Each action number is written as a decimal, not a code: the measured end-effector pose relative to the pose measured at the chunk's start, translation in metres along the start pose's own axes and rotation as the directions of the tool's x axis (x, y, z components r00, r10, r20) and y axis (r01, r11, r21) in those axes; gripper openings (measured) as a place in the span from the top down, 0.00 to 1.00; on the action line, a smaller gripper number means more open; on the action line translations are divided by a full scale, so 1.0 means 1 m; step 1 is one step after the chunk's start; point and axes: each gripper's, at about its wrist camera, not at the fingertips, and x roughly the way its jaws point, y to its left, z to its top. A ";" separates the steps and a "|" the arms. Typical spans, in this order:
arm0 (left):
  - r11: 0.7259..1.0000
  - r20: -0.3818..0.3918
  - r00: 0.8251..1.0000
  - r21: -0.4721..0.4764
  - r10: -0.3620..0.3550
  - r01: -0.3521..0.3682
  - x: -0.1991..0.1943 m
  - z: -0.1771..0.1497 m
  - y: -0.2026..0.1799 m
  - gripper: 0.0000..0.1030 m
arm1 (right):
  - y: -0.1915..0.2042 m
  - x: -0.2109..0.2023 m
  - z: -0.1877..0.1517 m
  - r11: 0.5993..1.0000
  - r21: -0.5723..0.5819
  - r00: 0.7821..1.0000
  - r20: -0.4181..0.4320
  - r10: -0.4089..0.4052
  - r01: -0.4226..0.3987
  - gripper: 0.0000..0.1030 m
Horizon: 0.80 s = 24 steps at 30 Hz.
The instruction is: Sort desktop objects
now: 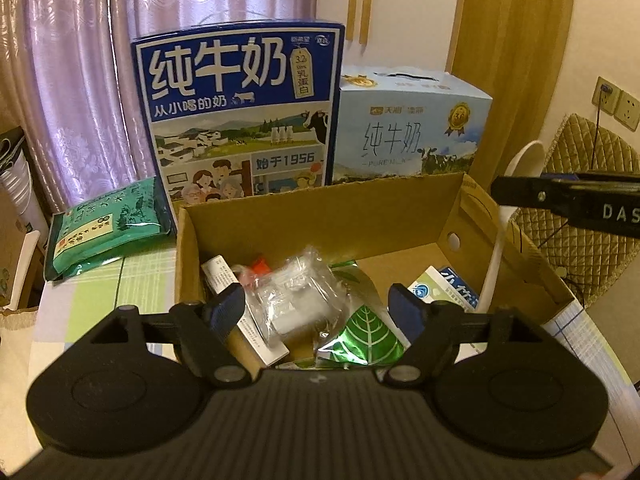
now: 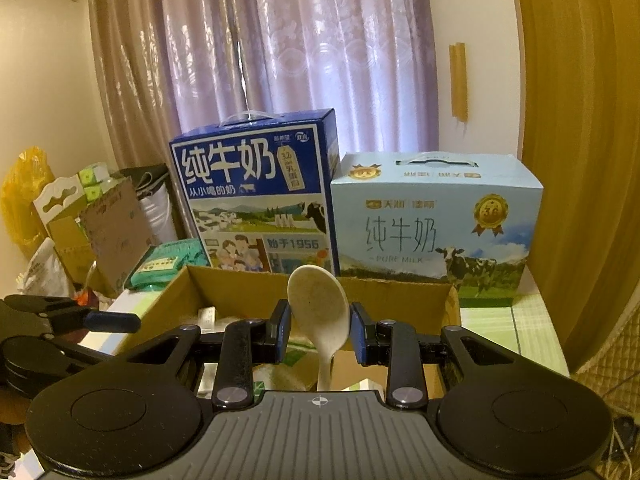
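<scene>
An open cardboard box (image 1: 320, 216) sits on the table below my left gripper (image 1: 316, 306), which is open and holds nothing. Inside the box lie a clear plastic bag (image 1: 296, 292), a green leaf-print packet (image 1: 364, 332), a white-and-blue carton (image 1: 444, 288) and a narrow white box (image 1: 220, 276). My right gripper (image 2: 319, 332) is shut on a white spoon (image 2: 318, 304), bowl upward, over the box's (image 2: 240, 292) near right part. In the left wrist view the spoon (image 1: 498, 248) and the right gripper (image 1: 520, 196) show at the box's right wall.
Behind the box stand a dark blue milk case (image 1: 240, 112) and a light blue milk case (image 1: 412, 128). A green packet (image 1: 108, 228) lies at the left. A quilted cushion (image 1: 580, 208) is at the right, cardboard clutter (image 2: 108, 224) beyond the table's left.
</scene>
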 end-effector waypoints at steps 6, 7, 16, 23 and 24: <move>1.000 0.006 1.000 -0.018 0.008 -0.008 -0.007 -0.003 0.006 0.27 | 0.002 0.008 -0.002 1.000 0.005 1.000 -0.028 0.010 -0.009 0.66; 1.000 0.009 1.000 -0.021 0.009 -0.009 -0.009 -0.003 0.006 0.27 | 0.001 0.007 -0.003 1.000 0.011 1.000 -0.022 0.007 -0.007 0.61; 0.999 0.026 1.000 -0.041 0.011 -0.010 -0.025 -0.013 0.006 0.27 | -0.012 -0.011 -0.009 0.997 0.079 1.000 0.008 -0.004 0.004 0.37; 0.998 0.044 0.999 -0.070 0.004 -0.001 -0.050 -0.025 0.000 0.17 | -0.022 -0.040 -0.028 0.987 0.161 1.000 -0.001 -0.013 0.013 0.20; 0.997 0.047 0.999 -0.078 0.006 -0.003 -0.054 -0.027 -0.001 0.15 | -0.021 -0.045 -0.032 0.985 0.172 1.000 -0.004 -0.012 0.013 0.16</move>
